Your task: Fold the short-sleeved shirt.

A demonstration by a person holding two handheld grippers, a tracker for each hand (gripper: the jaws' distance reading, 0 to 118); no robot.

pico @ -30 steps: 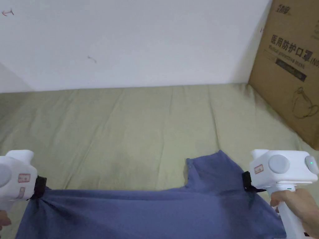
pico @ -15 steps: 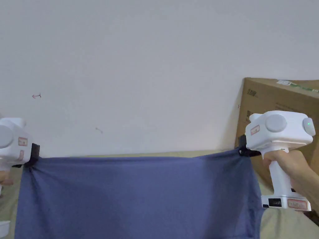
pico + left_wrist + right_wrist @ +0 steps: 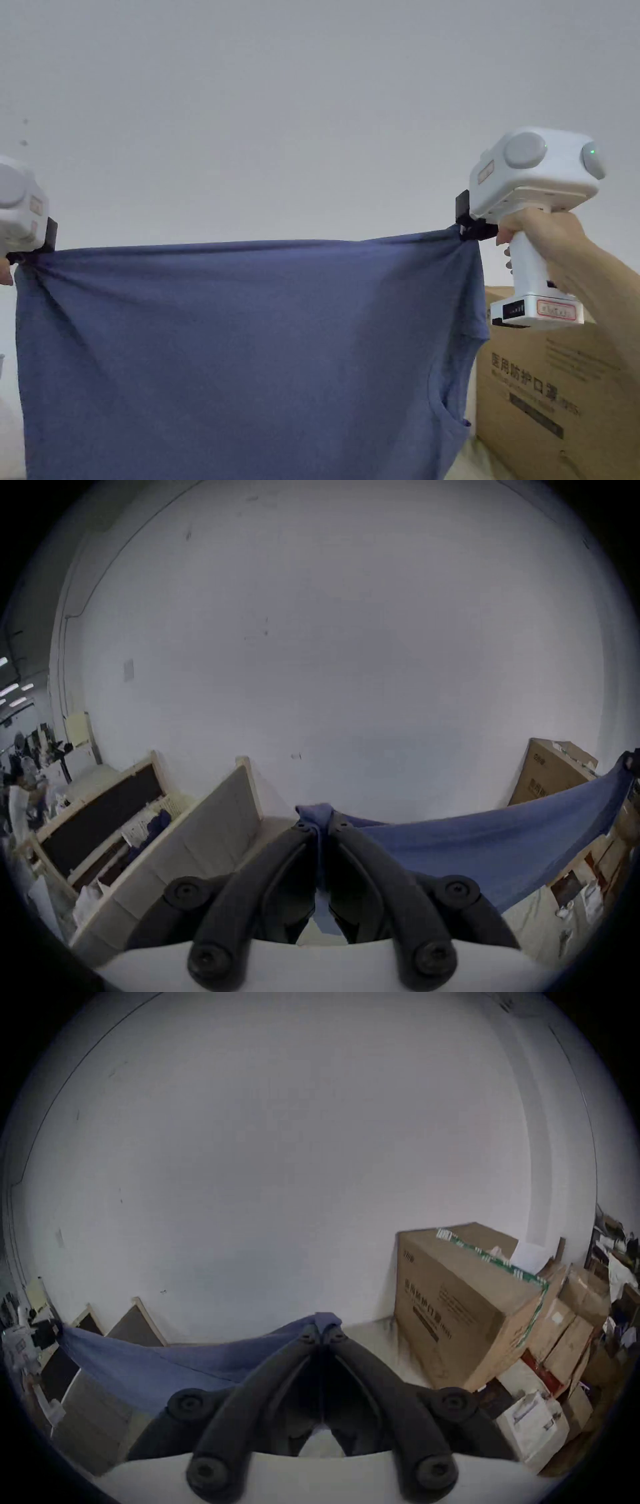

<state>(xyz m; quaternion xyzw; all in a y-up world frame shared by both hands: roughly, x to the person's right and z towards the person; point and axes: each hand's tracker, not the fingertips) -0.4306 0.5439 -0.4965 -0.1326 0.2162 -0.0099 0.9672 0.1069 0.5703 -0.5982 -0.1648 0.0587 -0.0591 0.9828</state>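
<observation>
Shirt fabric — blue, short-sleeved — hangs in the air in front of a pale wall, stretched by its upper edge between the two grippers. The left gripper pinches one top corner at the left edge of the head view; in the left gripper view its black jaws are closed on a small bunch of the cloth, with a tuft poking out past the tips. The right gripper clamps the opposite top corner, and in the right gripper view its jaws meet on a similar blue tuft. A hand wraps the white handle of the right gripper. The upper edge runs nearly level and taut from one grip to the other, with creases fanning down from each pinched corner. Below that the cloth falls as a broad sheet — its lower part runs off the bottom of the head view. On the right side a curved opening shows along the hanging edge. A cardboard box stands behind and below the right gripper, against the wall.
</observation>
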